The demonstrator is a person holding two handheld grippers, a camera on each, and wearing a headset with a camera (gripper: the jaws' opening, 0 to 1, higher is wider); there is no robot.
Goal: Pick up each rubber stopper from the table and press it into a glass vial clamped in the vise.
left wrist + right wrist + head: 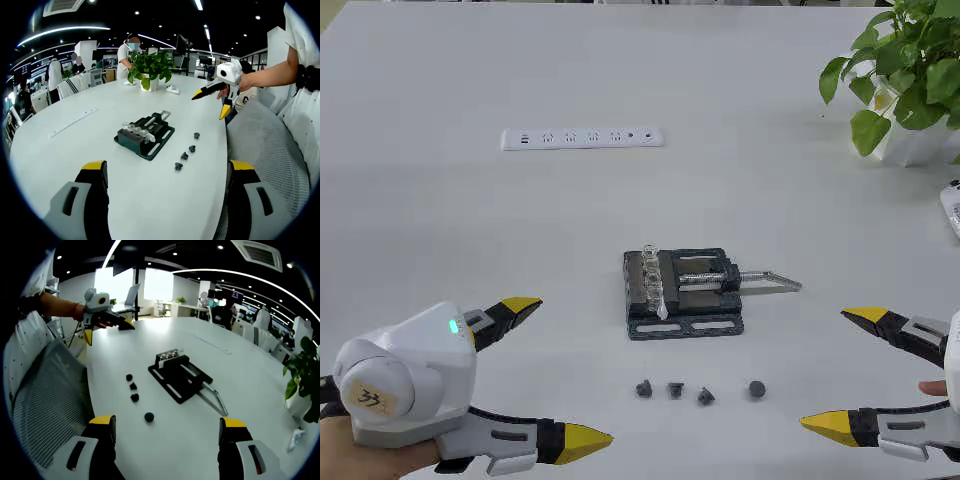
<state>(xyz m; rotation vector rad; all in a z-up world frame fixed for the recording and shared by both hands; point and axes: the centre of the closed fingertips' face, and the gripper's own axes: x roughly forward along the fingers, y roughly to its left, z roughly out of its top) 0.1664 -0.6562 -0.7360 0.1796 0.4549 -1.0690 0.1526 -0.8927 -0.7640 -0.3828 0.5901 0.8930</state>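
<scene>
A dark vise (682, 295) sits mid-table with several clear glass vials (651, 280) clamped in a row along its left jaw; the vise (146, 135) and the vise (179, 374) also appear from each gripper. Several small dark rubber stoppers (675, 390) lie in a loose line on the table in front of it, one stopper (756, 388) set apart to the right. My left gripper (555, 375) hovers open at the near left, empty. My right gripper (840, 370) hovers open at the near right, also empty.
A white power strip (582, 138) lies far back on the table. A potted green plant (910, 80) stands at the back right, with a white object (952, 208) at the right edge. People stand in the office behind the table.
</scene>
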